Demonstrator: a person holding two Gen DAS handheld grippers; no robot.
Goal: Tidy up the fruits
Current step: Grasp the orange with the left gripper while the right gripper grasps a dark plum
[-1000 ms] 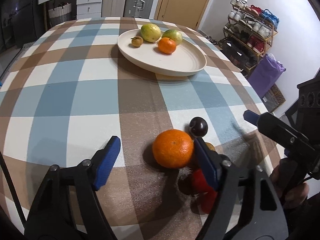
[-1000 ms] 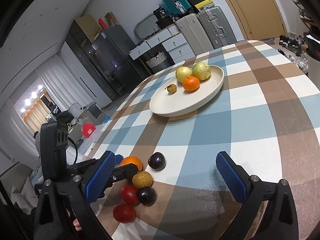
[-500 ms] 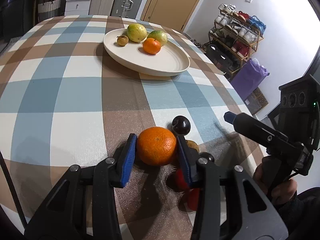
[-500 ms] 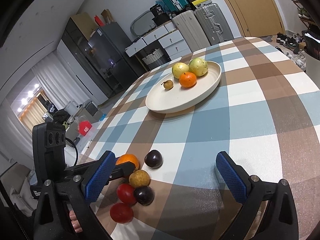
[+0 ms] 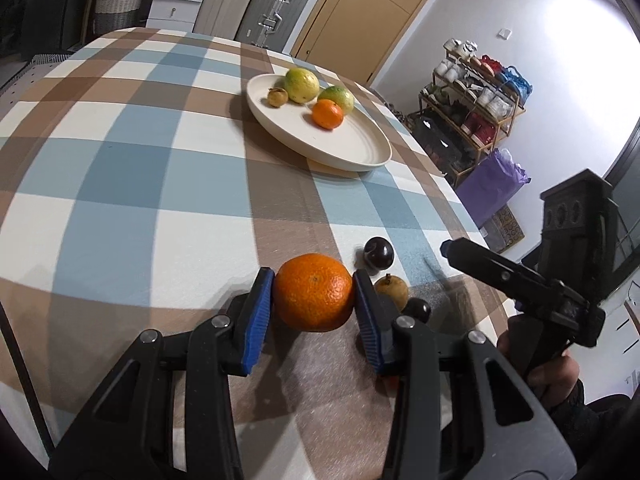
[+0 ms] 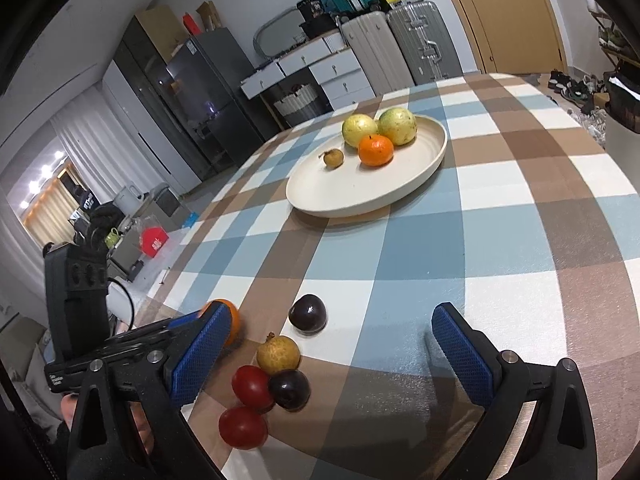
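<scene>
Orange clamped by left gripper; right gripper hangs open. Grasp made; next, lift to plate at 12 o'clock.

Red fruit mostly hidden behind left claw.

The tablecloth is checked in blue, brown and white. The plate is cream. The held orange is bright orange. Gripper pads are blue; gripper frames are black. Two tomatoes are red.
</scene>
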